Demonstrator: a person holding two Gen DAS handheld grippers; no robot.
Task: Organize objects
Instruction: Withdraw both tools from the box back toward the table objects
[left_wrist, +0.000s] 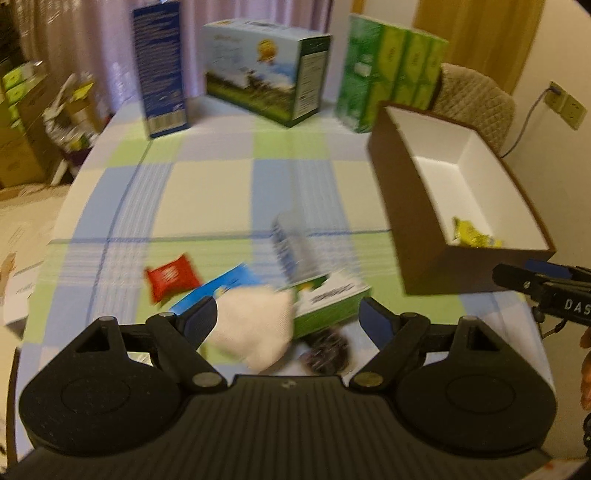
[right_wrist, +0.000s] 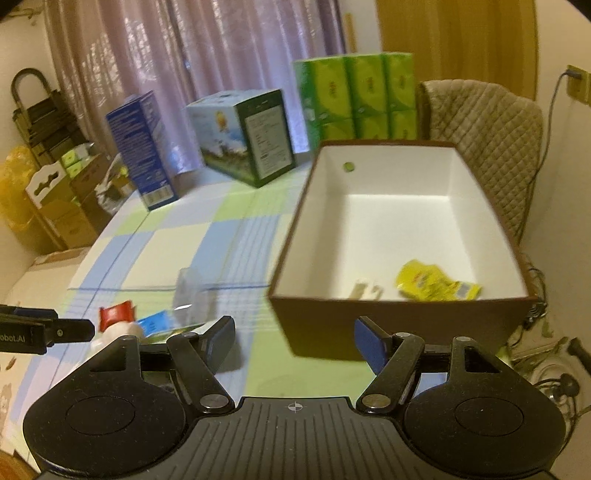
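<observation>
My left gripper (left_wrist: 286, 323) is open over a small pile at the table's near edge. A white cloth bundle (left_wrist: 255, 328) lies between its fingers, close to the left finger (left_wrist: 199, 321). Around it lie a green-and-white box (left_wrist: 328, 299), a blue packet (left_wrist: 221, 286), a red packet (left_wrist: 171, 277), a dark round item (left_wrist: 328, 350) and a clear plastic case (left_wrist: 295, 247). My right gripper (right_wrist: 295, 339) is open with nothing in it, just before the brown box (right_wrist: 332, 321). That box holds a yellow packet (right_wrist: 436, 284) and a small white item (right_wrist: 365, 290).
A blue carton (left_wrist: 162, 70), a landscape-printed box (left_wrist: 266, 70) and green tissue packs (left_wrist: 391, 70) stand at the table's far edge. Behind the brown box (left_wrist: 406, 206) is a quilted chair (right_wrist: 487, 147). Cardboard boxes (right_wrist: 66, 206) are stacked on the floor to the left.
</observation>
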